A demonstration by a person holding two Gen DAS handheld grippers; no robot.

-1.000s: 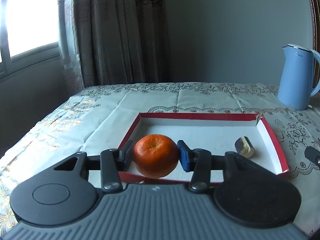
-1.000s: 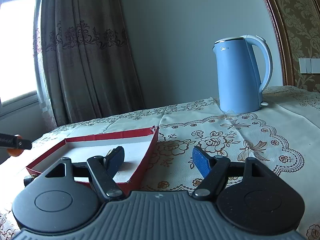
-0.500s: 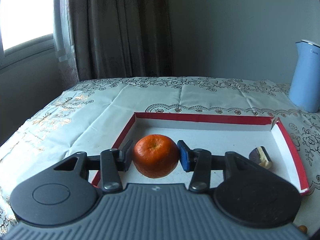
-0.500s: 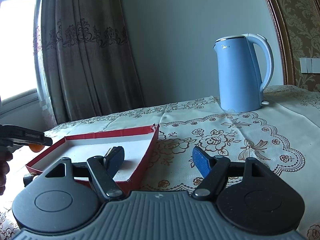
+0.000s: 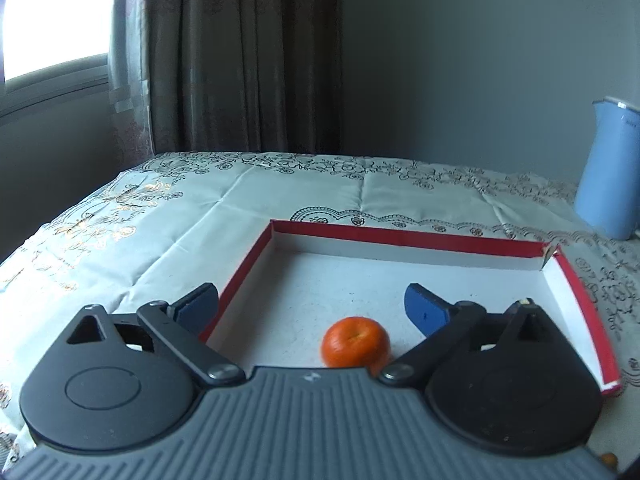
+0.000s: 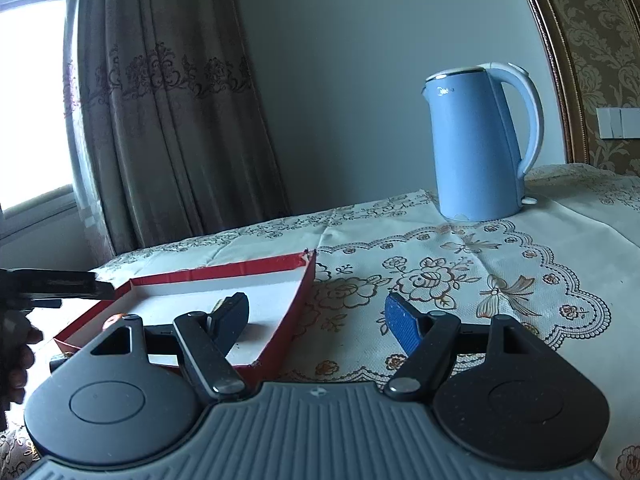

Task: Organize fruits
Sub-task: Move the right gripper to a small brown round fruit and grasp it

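The left tongs (image 5: 312, 304) have just sprung wide, jaws clear of the orange (image 5: 356, 342) in the red tray (image 5: 400, 236); the right tongs (image 6: 316, 312) gape empty.

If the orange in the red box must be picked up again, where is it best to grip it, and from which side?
Grip the orange across its widest middle, coming from above: it sits stem dimple up on the floor of the red box, clear of the walls. The left gripper, whose jaws have just opened, already straddles it.

Small logo on the blue kettle (image 6: 476, 148) (too blurred to read)
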